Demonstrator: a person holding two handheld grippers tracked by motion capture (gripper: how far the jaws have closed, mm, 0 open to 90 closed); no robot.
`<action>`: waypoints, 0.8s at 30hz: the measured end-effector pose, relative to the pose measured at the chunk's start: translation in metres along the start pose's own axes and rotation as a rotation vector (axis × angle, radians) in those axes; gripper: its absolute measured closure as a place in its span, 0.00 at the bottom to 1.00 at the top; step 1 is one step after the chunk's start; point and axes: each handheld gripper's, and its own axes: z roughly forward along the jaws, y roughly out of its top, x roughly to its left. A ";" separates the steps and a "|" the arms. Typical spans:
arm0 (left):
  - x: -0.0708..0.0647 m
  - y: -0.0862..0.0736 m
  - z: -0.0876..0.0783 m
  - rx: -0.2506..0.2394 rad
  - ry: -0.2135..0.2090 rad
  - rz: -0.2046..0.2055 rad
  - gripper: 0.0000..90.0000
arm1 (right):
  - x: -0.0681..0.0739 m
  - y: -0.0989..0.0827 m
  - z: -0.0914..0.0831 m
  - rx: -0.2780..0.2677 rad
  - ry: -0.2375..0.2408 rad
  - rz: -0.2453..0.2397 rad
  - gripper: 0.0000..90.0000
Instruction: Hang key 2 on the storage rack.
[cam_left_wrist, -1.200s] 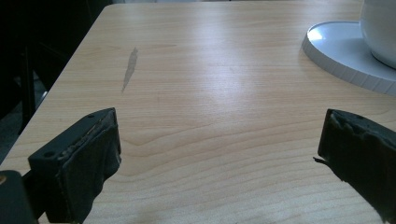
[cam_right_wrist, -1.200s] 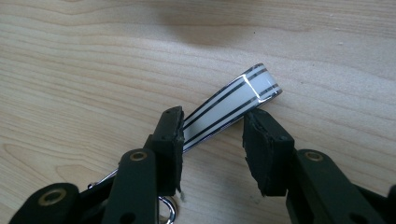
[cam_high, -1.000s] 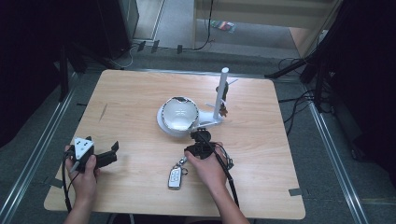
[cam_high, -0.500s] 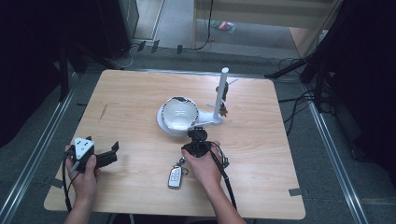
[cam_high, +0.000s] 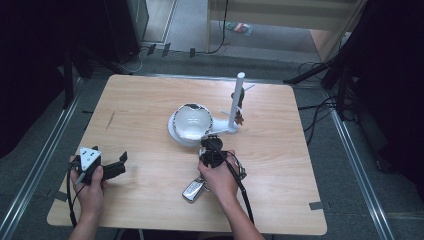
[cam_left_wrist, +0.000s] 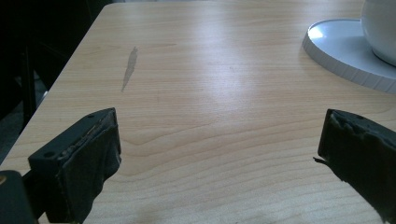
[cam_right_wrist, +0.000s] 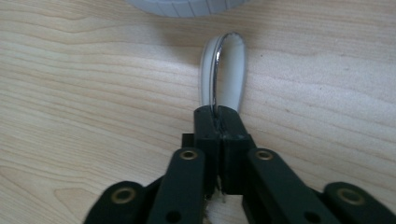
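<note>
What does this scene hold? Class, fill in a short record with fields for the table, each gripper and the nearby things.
Table: light wood tabletop
Left gripper: fingers wide apart, nothing between them, low over bare wood
Right gripper: fingers have just closed on a white loop lying on the table
Bowl: white, on a round white base beside an upright post
Key fob: on the table by the right hand
</note>
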 end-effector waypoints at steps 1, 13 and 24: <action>0.000 0.000 0.000 0.000 0.000 0.000 0.00 | 0.002 0.000 0.000 0.003 -0.015 -0.011 1.00; 0.000 0.000 0.000 -0.001 -0.001 -0.001 0.00 | 0.011 -0.001 0.002 0.020 -0.037 -0.102 1.00; 0.001 0.000 0.000 -0.001 -0.001 -0.003 0.00 | 0.015 0.004 0.006 0.044 -0.057 -0.131 1.00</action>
